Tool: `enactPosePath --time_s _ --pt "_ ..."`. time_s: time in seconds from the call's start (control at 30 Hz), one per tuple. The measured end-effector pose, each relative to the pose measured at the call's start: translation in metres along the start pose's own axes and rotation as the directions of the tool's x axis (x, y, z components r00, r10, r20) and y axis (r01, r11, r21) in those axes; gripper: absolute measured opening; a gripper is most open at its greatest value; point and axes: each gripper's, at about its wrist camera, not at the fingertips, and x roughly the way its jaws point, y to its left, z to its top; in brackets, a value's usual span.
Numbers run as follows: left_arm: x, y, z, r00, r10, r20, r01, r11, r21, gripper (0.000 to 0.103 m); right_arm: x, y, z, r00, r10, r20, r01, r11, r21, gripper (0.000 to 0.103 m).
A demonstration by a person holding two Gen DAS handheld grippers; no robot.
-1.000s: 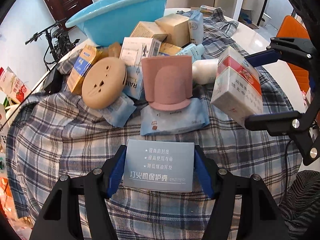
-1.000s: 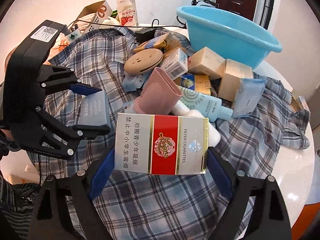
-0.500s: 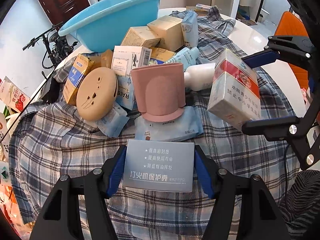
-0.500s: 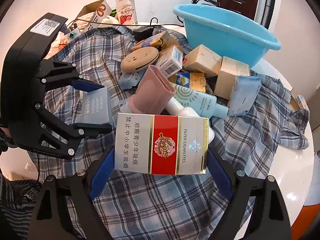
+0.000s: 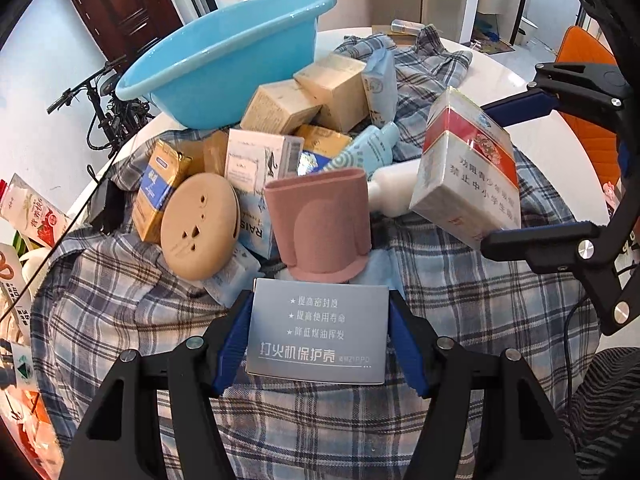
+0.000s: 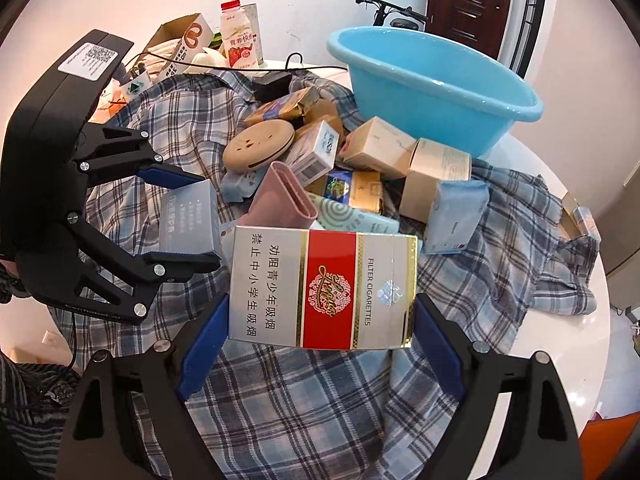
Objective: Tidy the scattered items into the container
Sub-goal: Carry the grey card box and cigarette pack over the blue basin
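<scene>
The blue plastic basin (image 5: 224,60) sits at the far side of the round white table (image 6: 560,344), on the bare tabletop just past the edge of a rumpled plaid cloth (image 5: 120,304), and from here I cannot see anything inside it. Heaped on the cloth right in front of it are the scattered items: tan cartons (image 5: 280,106), a white box with a barcode (image 5: 256,160), a pale blue pouch (image 6: 454,216), a round tan disc (image 5: 198,226) leaning on the pile, and a dusty-pink sleeve-shaped thing (image 5: 320,224) lying nearest me.

Both grippers hang above the cloth on the near side of the heap, well short of the basin. The left gripper (image 5: 318,336) has its blue pads pinching a flat grey box (image 5: 318,334) printed with white Chinese lettering (held by its two short sides). The right gripper (image 6: 320,312) is clamped across a silver-and-red cigarette carton (image 6: 322,288), its pads pressed to the carton's ends. The two held boxes sit close together, side by side but apart.
</scene>
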Motion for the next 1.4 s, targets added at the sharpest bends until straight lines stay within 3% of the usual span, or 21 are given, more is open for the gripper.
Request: enactPosePath --time_s 1.03,1.4 --pt "-0.01 0.019 0.053 1.0 0.001 0.029 -0.001 1.0 -0.02 0.067 -0.024 -0.046 0.051 0.997 -0.043 0.061 0.042 0.999 0.01 0.088" --pt "-0.013 0.037 0.089 1.0 -0.014 0.028 0.015 0.999 -0.037 0.067 -0.029 -0.074 0.08 0.995 -0.077 0.065 0.075 0.997 0.026 0.088"
